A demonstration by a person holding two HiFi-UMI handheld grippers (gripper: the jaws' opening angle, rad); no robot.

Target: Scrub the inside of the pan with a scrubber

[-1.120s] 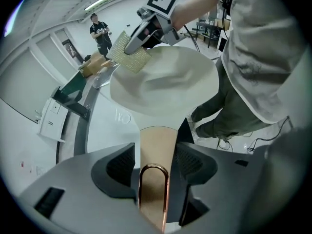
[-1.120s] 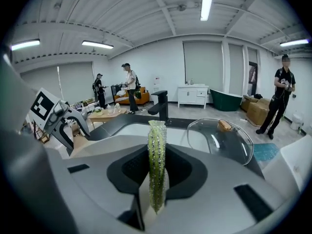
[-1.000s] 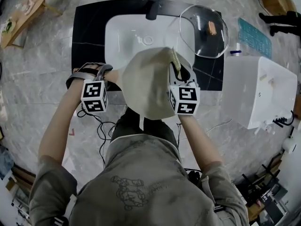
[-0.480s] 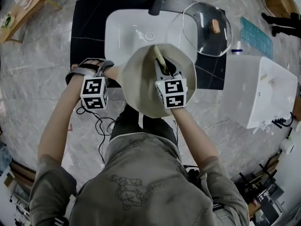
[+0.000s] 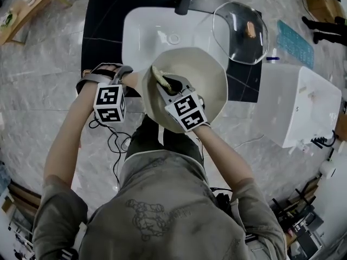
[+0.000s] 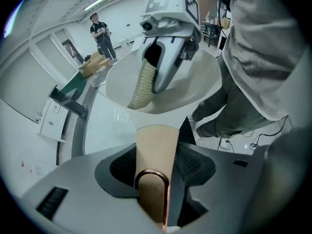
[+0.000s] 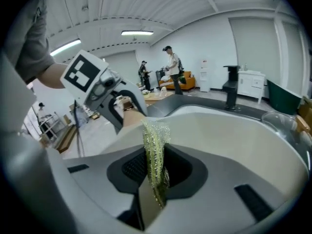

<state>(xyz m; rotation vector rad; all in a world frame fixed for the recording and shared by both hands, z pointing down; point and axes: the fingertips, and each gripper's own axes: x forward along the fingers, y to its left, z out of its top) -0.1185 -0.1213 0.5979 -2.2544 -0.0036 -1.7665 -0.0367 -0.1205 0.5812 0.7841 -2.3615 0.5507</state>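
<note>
**A:** 2 sets of jaws, both clenched?

**B:** Yes. The right gripper (image 7: 156, 174) pinches the scrubber (image 7: 156, 135). The left gripper (image 6: 155, 168) has just tightened its jaws on the pan handle (image 6: 156, 140).

**A:** What changed?

**B:** The scrubber swept from the right wall of the pan (image 5: 205, 77) to its left. The pan is tilted over the sink (image 5: 143, 34). Likely mid-scrub, with more passes needed.

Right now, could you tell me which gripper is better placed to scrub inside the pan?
The right gripper: its fingers clamp the scrubber inside the pan, while the left gripper holds the handle.
</note>
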